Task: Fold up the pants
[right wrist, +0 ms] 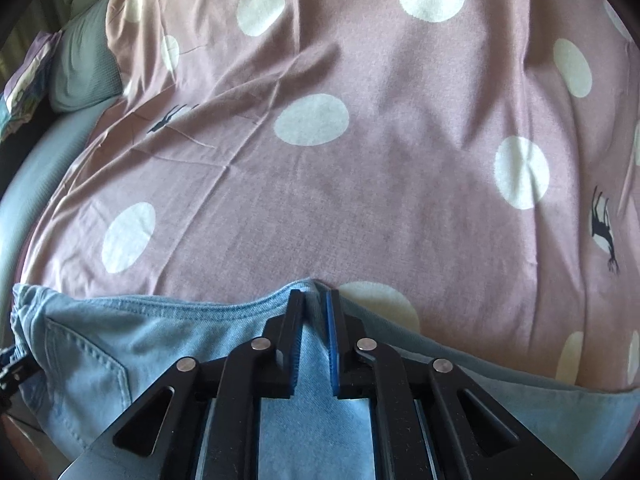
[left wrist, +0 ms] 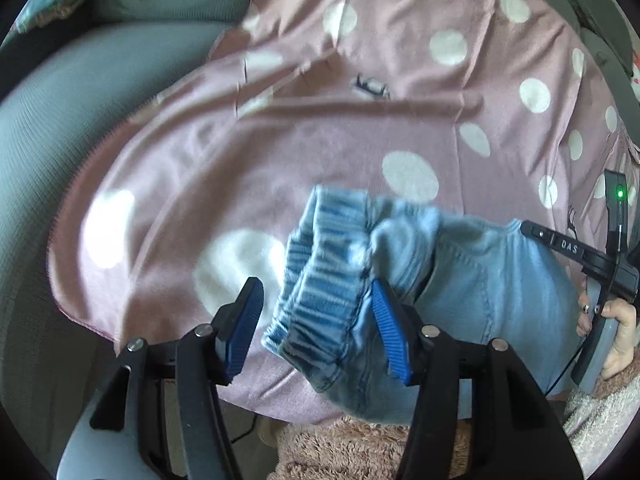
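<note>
1. Pants of pale denim lie bunched at the near edge of the bed
2. Left gripper has jaws wide, waistband loose between them, likely ready to pinch
3. Right gripper has jaws narrow, pinching the fabric edge to lift it
4. Polka-dot sheet spreads beyond, giving room to fold

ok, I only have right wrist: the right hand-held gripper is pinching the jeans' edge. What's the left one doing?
Observer: The left hand-held gripper is open, jaws wide apart.
Operator: Anything between them?
Observer: The elastic waistband of the pants, bunched up and not clamped.
Operator: What's below the near edge?
Observer: Fluffy pink fabric, just under the dotted spread.
</note>
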Demonstrator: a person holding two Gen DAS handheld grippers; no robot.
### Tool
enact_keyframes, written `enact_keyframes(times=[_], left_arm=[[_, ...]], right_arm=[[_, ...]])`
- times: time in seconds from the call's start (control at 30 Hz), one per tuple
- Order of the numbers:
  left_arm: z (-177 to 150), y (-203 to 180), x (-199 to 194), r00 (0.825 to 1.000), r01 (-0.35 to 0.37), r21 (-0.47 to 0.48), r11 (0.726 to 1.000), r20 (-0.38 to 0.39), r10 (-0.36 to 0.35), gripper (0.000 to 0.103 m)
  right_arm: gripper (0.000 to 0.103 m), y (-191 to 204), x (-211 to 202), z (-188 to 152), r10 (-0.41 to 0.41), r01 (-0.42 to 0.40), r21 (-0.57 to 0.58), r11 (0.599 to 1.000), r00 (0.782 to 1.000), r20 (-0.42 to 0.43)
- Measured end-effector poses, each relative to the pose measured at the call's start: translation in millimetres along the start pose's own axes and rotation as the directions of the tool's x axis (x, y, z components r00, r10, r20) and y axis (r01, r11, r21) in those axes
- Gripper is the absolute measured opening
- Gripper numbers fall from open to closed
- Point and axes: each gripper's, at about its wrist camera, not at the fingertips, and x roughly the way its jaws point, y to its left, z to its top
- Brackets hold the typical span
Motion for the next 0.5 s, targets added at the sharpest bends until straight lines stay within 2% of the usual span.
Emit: enact_keyframes(times=[0.03,0.1,0.2,0.27,0.3,0.33,0.4,0.47,0.5], left_arm=[[2.7,-2.1,-8.2,1.0,-0.002,0.007,1.0,0.027,0.002,0.057],[7.4,-7.8,-22.1,0.998,0.024,0.016,1.0,0.059,-0.025,0.057],[6.2,-24.0,-30.4,0.99,0.124,0.051,0.991,0.063,-0.127,0.056],[-0.3,-40.0,-21.5,0.982,0.188,0.088,0.978,0.019,-0.191,0.054],[-5.6,-48.5,-14.5,0.977,0.212,0.106,0.972,-0.015,-0.211,0.045],[-12.0,-57.9,-2.4,0.971,0.239,0.13,0.962,-0.063,-0.232,0.036],[-23.7,-67.9,20.2,0.963,0.249,0.142,0.958,-0.141,-0.23,0.034],[-35.4,-71.7,43.5,0.969,0.193,0.159,0.968,-0.188,-0.163,0.033],[-39.6,-73.7,48.8,0.977,0.156,0.183,0.971,-0.17,-0.125,0.021]], right_arm=[[0.032,-2.9,-5.4,-1.0,0.006,-0.006,0.012,1.0,1.0,0.009],[0.05,-10.9,-18.7,-4.4,0.003,-0.005,0.04,0.999,0.999,0.042],[0.051,-30.9,-44.9,-18.6,-0.003,-0.008,0.105,0.994,0.995,0.102],[0.051,-40.0,-52.7,-32.7,0.006,-0.02,0.127,0.992,0.994,0.108],[0.048,-44.1,-56.6,-41.9,0.01,-0.026,0.133,0.991,0.993,0.115],[0.041,-46.5,-58.1,-50.4,0.007,-0.022,0.131,0.991,0.993,0.114],[0.031,-52.0,-57.1,-69.9,-0.003,-0.009,0.129,0.992,0.995,0.096],[0.031,-59.1,-49.4,-89.5,-0.025,0.016,0.142,0.99,0.998,0.061],[0.031,-66.0,-44.7,-101.8,-0.046,0.039,0.156,0.987,0.998,0.045]])
